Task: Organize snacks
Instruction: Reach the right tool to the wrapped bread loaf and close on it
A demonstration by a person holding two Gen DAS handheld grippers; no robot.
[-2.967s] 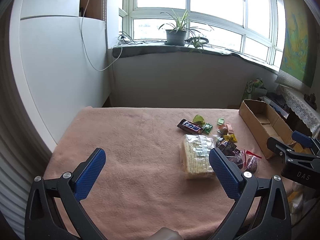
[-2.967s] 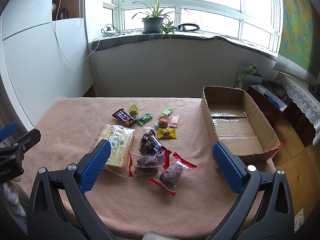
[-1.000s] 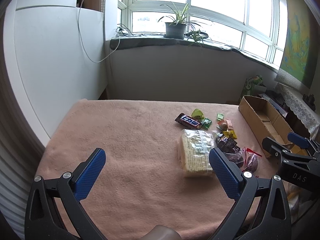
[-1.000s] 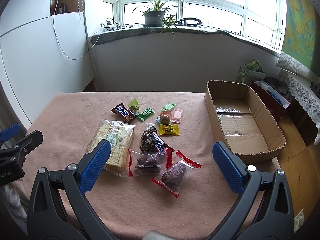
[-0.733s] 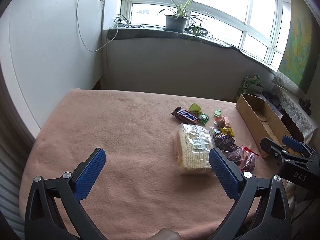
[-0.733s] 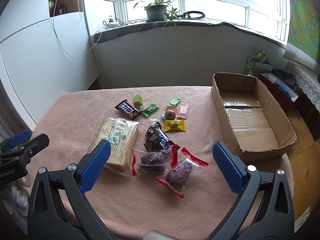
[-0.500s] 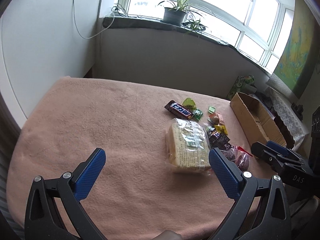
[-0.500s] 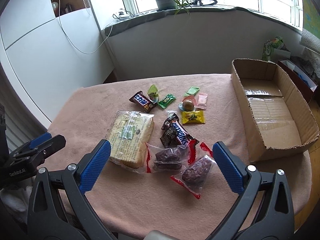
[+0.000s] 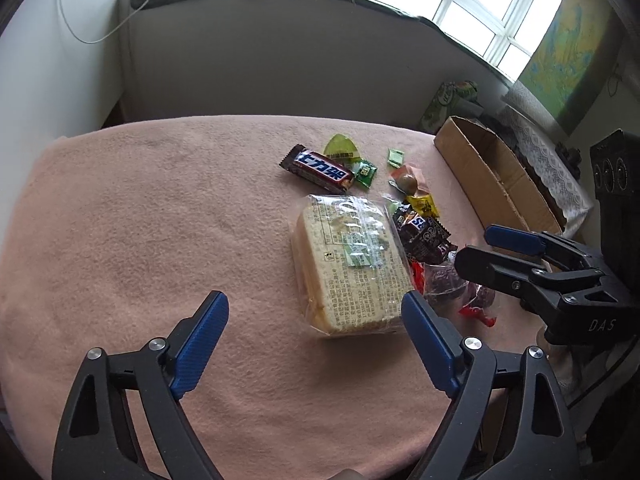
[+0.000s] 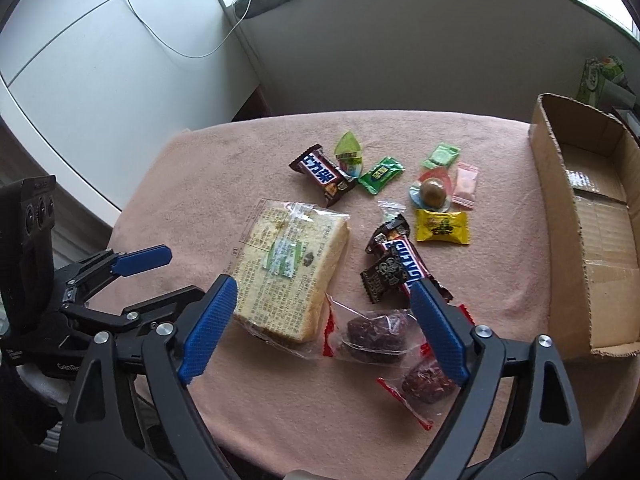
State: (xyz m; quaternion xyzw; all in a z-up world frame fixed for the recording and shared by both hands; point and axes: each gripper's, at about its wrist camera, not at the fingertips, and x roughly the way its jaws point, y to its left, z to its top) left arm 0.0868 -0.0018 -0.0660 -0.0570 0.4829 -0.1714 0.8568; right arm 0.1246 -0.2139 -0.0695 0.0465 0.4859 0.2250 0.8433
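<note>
On the pink cloth (image 10: 168,184): one bagged bread loaf (image 10: 286,268), two Snickers bars (image 10: 324,174), two red-edged packets of dark cakes (image 10: 374,334), one small dark chocolate square (image 10: 384,276), roughly six little sweets (green, pink, yellow among them) (image 10: 442,226), and one cardboard box (image 10: 600,216).

The surface (image 9: 140,220) lies bare left of the bread (image 9: 348,268); right of it, snacks (image 10: 404,264) crowd the way to the box (image 10: 592,216).
</note>
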